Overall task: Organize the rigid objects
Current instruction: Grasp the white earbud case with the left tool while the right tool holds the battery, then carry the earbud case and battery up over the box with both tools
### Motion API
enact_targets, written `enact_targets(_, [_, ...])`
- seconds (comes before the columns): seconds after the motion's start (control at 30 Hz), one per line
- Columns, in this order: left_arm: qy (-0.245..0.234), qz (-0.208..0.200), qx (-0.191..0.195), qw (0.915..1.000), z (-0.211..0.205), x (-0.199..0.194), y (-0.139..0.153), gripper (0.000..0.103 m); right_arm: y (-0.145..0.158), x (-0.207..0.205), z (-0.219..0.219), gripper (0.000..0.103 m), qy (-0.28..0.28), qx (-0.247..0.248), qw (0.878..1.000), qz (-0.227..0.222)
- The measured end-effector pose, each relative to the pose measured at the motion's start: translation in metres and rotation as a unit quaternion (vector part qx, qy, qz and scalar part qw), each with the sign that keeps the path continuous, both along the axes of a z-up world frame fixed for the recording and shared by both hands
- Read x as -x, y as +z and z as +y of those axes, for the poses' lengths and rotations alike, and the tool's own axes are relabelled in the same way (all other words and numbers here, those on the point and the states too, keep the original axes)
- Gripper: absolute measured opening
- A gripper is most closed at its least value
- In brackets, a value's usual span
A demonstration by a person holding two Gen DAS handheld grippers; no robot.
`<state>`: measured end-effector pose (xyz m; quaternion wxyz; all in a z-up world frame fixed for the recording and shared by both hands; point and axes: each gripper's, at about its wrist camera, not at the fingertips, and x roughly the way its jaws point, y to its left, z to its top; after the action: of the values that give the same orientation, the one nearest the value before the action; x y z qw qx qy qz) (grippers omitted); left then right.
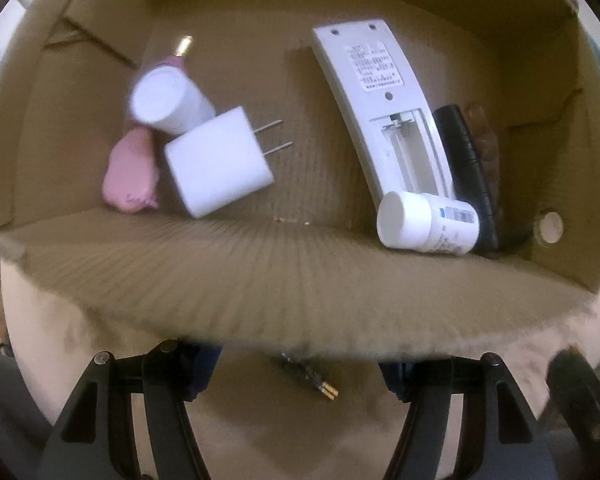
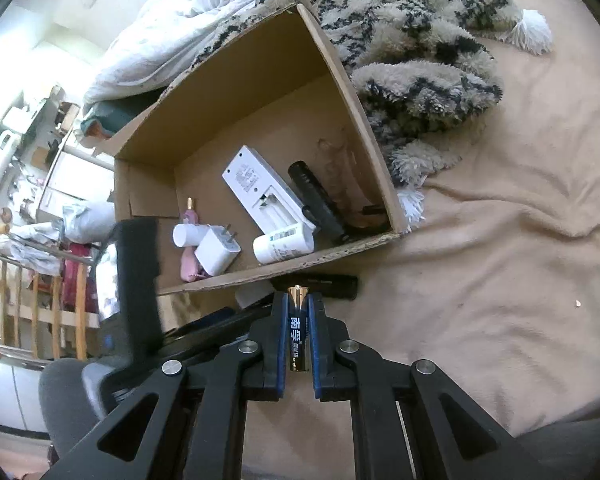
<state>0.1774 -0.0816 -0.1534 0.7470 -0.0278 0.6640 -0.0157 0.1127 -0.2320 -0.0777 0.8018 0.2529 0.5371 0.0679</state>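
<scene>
A cardboard box (image 1: 260,272) (image 2: 268,60) stands on a beige bed. Inside lie a white remote (image 1: 380,96) (image 2: 264,192) with its battery bay open, a white charger plug (image 1: 216,164) (image 2: 216,252), two white bottles (image 1: 428,224) (image 1: 168,100), a pink object (image 1: 130,172) and a black stick (image 1: 468,172) (image 2: 320,200). My right gripper (image 2: 299,300) is shut on a dark blue battery (image 2: 299,332), just in front of the box's near wall. My left gripper (image 1: 296,376) is open and empty, its fingers (image 1: 200,372) partly hidden under the box's near wall. A small dark gold-tipped connector (image 1: 312,378) lies between them.
A fuzzy black-and-cream blanket (image 2: 420,48) lies behind the box to the right. A black cylinder (image 2: 328,284) lies on the bed (image 2: 480,260) against the box's front. White bedding (image 2: 172,24) and cluttered furniture (image 2: 28,140) are at the left.
</scene>
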Motion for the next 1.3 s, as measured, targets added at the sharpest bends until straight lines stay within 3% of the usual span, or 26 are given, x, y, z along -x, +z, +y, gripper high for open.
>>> enact_targets(0.17, [0.005, 0.015, -0.004, 0.9999, 0.000, -0.010, -0.009, 0.064, 0.000, -0.003, 0.001, 0.011, 0.003, 0.001, 1.000, 0.000])
enact_targets(0.23, [0.001, 0.011, -0.010, 0.9999, 0.001, -0.011, -0.008, 0.054, 0.000, -0.004, 0.001, 0.011, 0.004, 0.001, 1.000, 0.001])
enact_targets(0.27, [-0.004, 0.009, -0.022, 0.9997, 0.002, -0.012, -0.008, 0.042, -0.001, -0.004, 0.001, 0.011, 0.004, 0.002, 1.000, 0.002])
enact_targets(0.3, [-0.008, 0.010, -0.026, 0.9996, 0.003, -0.012, -0.008, 0.041, -0.001, -0.004, 0.001, 0.011, 0.004, 0.004, 1.000, 0.002])
enact_targets(0.43, [-0.026, 0.010, -0.022, 0.9994, 0.015, -0.013, -0.004, 0.040, -0.002, -0.005, 0.004, 0.011, 0.008, 0.011, 1.000, 0.004])
enact_targets(0.67, [-0.027, -0.011, -0.064, 0.9975, 0.059, -0.002, 0.009, 0.040, -0.006, -0.006, 0.010, 0.011, 0.016, 0.030, 0.999, 0.012])
enact_targets(0.87, [-0.017, -0.022, -0.066, 0.9975, 0.097, 0.022, 0.031, 0.040, -0.005, -0.005, 0.014, 0.011, 0.021, 0.041, 0.999, 0.010])
enact_targets(1.1, [-0.019, -0.091, -0.063, 0.9937, 0.111, 0.042, 0.082, 0.040, 0.009, 0.002, 0.016, 0.011, 0.027, 0.047, 0.998, -0.026])
enact_targets(1.3, [-0.021, -0.170, -0.069, 0.9828, 0.119, 0.048, 0.139, 0.040, 0.029, 0.003, 0.017, 0.011, 0.027, 0.049, 0.996, -0.072])
